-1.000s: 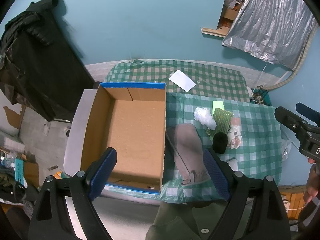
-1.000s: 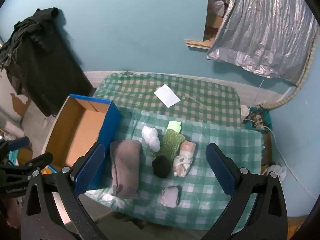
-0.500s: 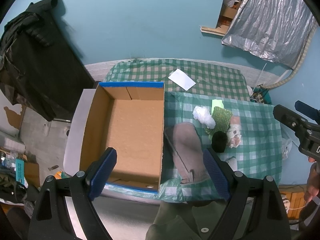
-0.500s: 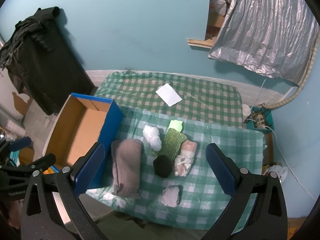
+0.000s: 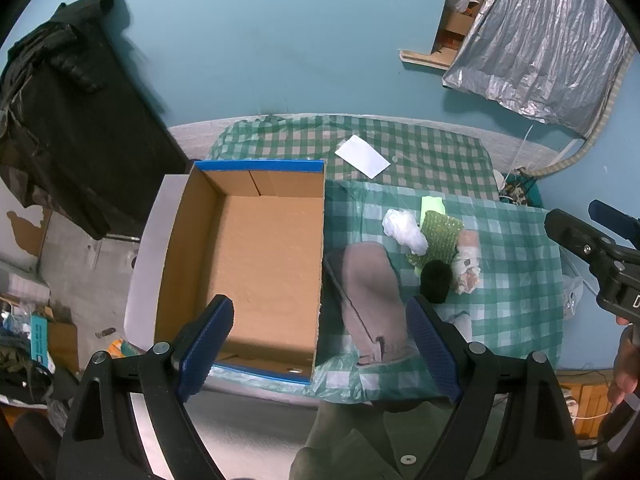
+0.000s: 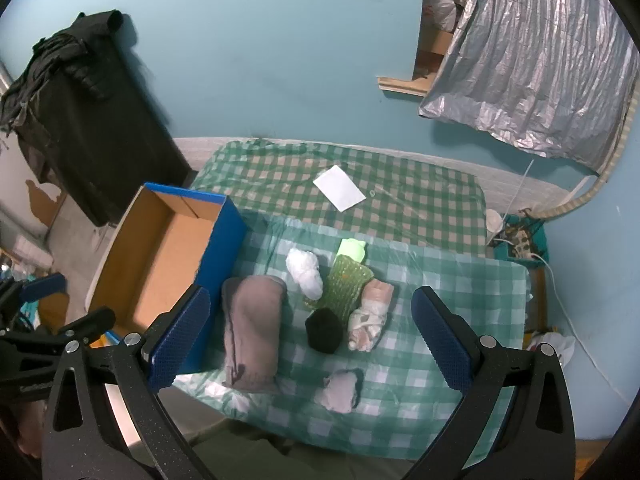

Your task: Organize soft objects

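both grippers hover high over the table, jaws wide.

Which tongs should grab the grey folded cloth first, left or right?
Left, probably. The left tongs hang open straddling the box edge and the grey folded cloth, so lift-and-drop is short. The right tongs are open too, but centred nearer the black bundle.

A table covered in a green checked cloth holds an open cardboard box at its left edge, a folded grey towel beside it, a cluster of small soft items, and a white paper farther back.
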### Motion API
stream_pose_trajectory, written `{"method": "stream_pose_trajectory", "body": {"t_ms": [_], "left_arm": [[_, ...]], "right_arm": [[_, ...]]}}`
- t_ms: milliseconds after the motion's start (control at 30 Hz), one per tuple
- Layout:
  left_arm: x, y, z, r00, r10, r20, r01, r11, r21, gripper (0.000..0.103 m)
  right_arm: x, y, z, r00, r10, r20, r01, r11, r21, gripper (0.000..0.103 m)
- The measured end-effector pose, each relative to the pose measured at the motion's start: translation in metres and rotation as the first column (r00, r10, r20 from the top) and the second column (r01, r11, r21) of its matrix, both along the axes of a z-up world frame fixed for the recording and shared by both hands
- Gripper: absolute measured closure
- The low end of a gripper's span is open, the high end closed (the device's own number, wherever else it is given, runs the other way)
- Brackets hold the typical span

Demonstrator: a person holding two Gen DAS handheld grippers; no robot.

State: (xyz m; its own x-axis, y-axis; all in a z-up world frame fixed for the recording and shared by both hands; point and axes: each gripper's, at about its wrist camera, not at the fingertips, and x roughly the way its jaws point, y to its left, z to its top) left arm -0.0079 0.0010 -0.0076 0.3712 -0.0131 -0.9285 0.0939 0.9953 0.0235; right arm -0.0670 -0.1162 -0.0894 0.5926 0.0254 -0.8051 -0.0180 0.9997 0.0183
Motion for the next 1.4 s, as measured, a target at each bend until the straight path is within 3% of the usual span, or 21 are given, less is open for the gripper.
{"method": "stream_pose_trajectory", "body": {"t_ms": [1400], "left_arm": [[-0.003,-0.025,-0.009,0.999,-0.014,-0.034,0.014,1.000,-0.009,0.014]], "right_arm": [[-0.006,-0.016,-0.007,1.000,-0.016,-0.027,0.016,1.000,-0.003,0.002]]}}
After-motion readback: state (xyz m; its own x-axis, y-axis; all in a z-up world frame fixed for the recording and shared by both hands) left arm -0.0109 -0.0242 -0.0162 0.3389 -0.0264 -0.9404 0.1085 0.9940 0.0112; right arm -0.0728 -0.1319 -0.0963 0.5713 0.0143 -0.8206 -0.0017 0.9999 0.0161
